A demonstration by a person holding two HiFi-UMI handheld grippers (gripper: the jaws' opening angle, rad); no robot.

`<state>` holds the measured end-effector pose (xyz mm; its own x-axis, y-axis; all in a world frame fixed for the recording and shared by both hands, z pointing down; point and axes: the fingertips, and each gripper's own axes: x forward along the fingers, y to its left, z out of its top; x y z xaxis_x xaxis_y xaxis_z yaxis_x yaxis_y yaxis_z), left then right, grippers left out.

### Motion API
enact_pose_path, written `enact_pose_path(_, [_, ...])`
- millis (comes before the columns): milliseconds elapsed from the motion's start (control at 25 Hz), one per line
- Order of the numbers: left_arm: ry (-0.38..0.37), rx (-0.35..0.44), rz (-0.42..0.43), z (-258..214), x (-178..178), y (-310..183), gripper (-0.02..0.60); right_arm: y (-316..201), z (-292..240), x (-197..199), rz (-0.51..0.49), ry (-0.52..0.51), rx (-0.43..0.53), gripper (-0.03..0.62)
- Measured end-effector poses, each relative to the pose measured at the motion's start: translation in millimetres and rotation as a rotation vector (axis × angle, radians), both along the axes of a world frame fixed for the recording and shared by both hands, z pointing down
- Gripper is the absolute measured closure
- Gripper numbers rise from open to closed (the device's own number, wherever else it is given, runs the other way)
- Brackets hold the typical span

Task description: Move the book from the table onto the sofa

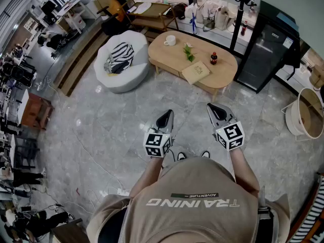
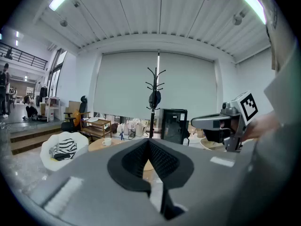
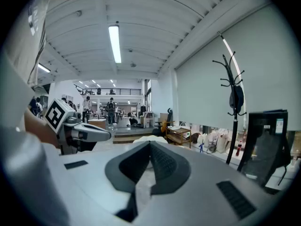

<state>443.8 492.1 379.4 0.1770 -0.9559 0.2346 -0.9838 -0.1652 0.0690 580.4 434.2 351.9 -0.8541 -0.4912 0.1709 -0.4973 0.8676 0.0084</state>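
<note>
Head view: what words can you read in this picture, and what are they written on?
"TRAINING": big pale letters on the person's shirt, upside down from this view.
"ADVENTURE": small dark patch on the same shirt, also upside down.
Book cover on the table: print too small to read.
Bottle label: too small to read.

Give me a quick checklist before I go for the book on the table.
1. Book lies on the table, near its front edge: ok.
2. Bottle stands apart from the book: ok.
3. Left tool and right tool open for grasping: not ok, both shut, empty.
4. Tools at the book: not ok, they hang over the floor, short of the table.
5. Room on the sofa: cannot tell, striped fabric covers part of the seat.
</note>
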Motion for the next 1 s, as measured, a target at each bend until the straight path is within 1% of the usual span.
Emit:
enact_pose_path(160, [-0.008, 0.005, -0.017, -1, 2, 0, 0.584, 2, -6, 8, -0.01, 0.007, 0.021, 0.591])
enact_pose_path(360, [-0.005, 0.026, -0.018, -5, 9, -8, 0.584, 1, -8, 18, 0.011, -0.013, 0.018, 0.591])
enact_pose_path(560, [-0.015, 0.042, -0.026, -11, 12, -15, 0.584, -2, -7, 31, 0.024, 0.002, 0.028, 0.591])
enact_pose_path(720, [-0.005, 0.035, -0.044, -9, 18, -12, 0.584, -4, -3, 44, 0.032, 0.0, 0.014, 0.591])
enact_pose_path(880, [0.009, 0.009, -0.07, 4, 25, -2, 0.584, -1, 6, 52, 0.006, 0.013, 0.0, 0.591])
enact_pose_path(1000, [-0.004, -0.006, -0.104, 9, 22, 6, 0.584, -3, 9, 56, 0.004, 0.009, 0.006, 0.591])
